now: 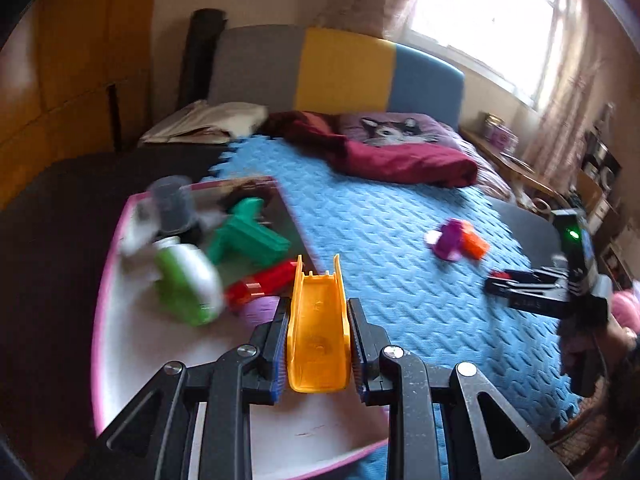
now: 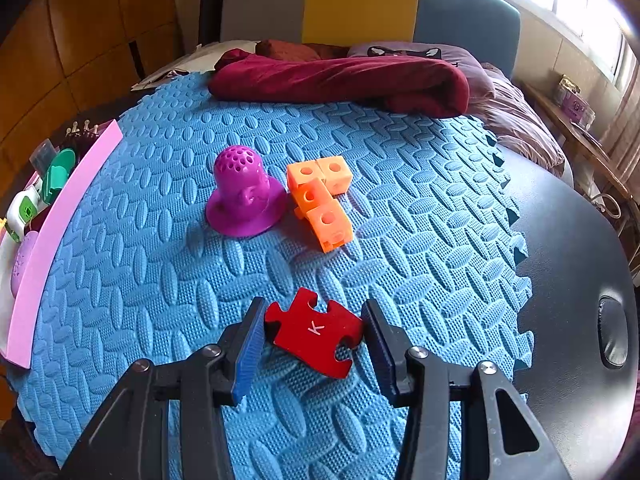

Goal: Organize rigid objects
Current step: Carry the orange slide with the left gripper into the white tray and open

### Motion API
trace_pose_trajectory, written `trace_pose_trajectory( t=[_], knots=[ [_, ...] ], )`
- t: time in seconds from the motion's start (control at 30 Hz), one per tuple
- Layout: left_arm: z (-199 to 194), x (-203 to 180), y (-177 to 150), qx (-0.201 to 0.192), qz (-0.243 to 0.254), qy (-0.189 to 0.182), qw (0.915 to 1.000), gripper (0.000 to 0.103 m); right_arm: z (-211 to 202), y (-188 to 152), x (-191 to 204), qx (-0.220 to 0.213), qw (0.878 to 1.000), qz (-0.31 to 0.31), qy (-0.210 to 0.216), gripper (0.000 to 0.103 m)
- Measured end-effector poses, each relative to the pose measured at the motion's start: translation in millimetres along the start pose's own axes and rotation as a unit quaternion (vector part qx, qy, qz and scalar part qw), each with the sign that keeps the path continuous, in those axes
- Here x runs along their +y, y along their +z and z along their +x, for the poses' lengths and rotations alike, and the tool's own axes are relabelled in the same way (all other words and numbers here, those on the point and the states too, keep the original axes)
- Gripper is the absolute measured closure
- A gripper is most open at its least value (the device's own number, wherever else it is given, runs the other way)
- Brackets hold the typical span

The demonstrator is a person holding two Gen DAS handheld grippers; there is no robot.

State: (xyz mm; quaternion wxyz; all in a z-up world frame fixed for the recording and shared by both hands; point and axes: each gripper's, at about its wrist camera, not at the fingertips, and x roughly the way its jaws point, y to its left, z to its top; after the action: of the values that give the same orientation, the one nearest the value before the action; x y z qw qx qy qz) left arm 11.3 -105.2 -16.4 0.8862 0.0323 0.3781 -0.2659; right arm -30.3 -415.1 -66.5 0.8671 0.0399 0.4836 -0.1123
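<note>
The left gripper fingers pinch a smooth yellow plastic channel above the blurred pink-rimmed tray; the right gripper fingers stand spread around a flat red puzzle piece on the ribbed blue foam mat

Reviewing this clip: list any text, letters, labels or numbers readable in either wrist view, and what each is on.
"K": white letter on the red puzzle piece, lying on the blue foam mat between the right tongs.
Green-and-white bottle in the pink-rimmed tray: too blurred to read.
Nothing else legible.
</note>
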Motion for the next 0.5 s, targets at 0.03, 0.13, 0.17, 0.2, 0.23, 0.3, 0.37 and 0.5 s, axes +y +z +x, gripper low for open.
trace_pose_trajectory(
  t=[0.03, 0.13, 0.17, 0.2, 0.23, 0.3, 0.37, 0.5],
  knots=[
    [-2, 8, 0, 0.000, -0.008, 0.007, 0.9999, 0.077, 0, 0, 0, 0.000, 1.000, -0.001, 0.000, 0.055],
    [-8, 41, -2, 0.002, -0.040, 0.028, 0.9988, 0.077, 0, 0, 0, -0.001, 1.000, -0.003, -0.002, 0.055],
    [-10, 50, -3, 0.002, -0.046, 0.037, 0.9982, 0.077, 0, 0, 0, -0.001, 1.000, -0.003, -0.002, 0.055],
    [-12, 60, -5, 0.003, -0.053, 0.046, 0.9975, 0.077, 0, 0, 0, -0.001, 1.000, -0.004, -0.002, 0.055],
    [-14, 70, -8, 0.006, -0.063, 0.054, 0.9965, 0.077, 0, 0, 0, -0.001, 1.000, -0.004, -0.002, 0.055],
    [-15, 88, -14, 0.015, -0.080, 0.062, 0.9948, 0.077, -1, 0, 1, -0.001, 1.000, -0.005, -0.003, 0.055],
    [-16, 96, -19, 0.022, -0.086, 0.069, 0.9937, 0.077, -1, 0, 2, -0.002, 1.000, -0.008, -0.006, 0.055],
    [-11, 101, -32, 0.043, -0.099, 0.050, 0.9929, 0.077, -1, 0, 2, -0.002, 1.000, -0.008, -0.006, 0.055]
  ],
)
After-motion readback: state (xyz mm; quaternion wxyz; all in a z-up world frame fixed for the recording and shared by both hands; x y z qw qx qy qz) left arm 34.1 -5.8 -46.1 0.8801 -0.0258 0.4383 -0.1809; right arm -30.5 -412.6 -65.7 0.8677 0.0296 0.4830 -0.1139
